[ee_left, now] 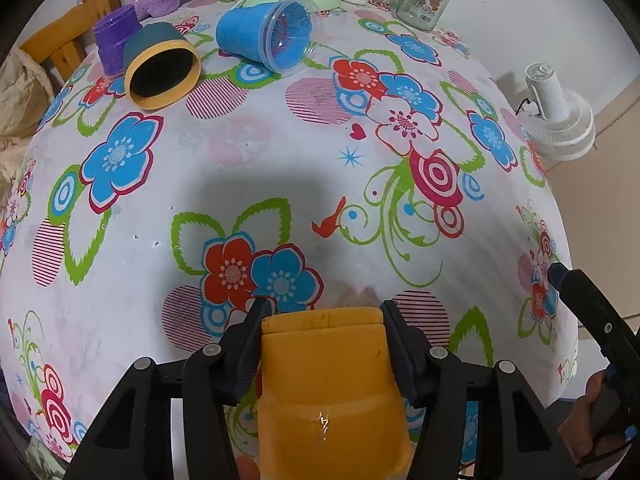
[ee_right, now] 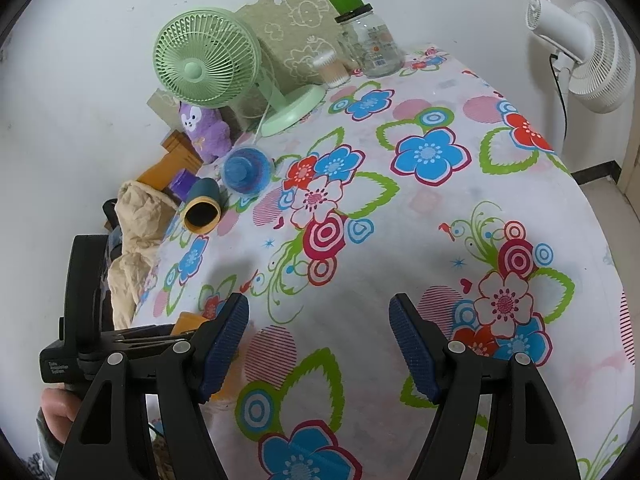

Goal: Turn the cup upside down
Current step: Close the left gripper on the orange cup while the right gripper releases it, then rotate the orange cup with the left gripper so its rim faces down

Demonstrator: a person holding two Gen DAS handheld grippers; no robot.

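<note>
Sitting between your left gripper's point(ee_left: 326, 316) two fingers, the yellow cup point(ee_left: 332, 380) is clamped from both sides, the black pads pressed against its walls just below the stepped end that points away from the camera. It fills the bottom centre of the left wrist view, held over the flowered tablecloth point(ee_left: 280, 152); whether it touches the cloth you cannot tell. From the right wrist view only a small yellow piece of it point(ee_right: 191, 322) shows beyond the left tool. Your right gripper point(ee_right: 319, 312) stands wide apart with nothing between its blue-padded fingers, just to the cup's right. At the far side of the table lie a blue cup point(ee_left: 264, 34) and a dark cup with a yellow rim point(ee_left: 162, 70), both on their sides, beside a purple cup point(ee_left: 116, 36). A green fan point(ee_right: 208, 62) and a glass jar point(ee_right: 374, 46) stand further back.
</note>
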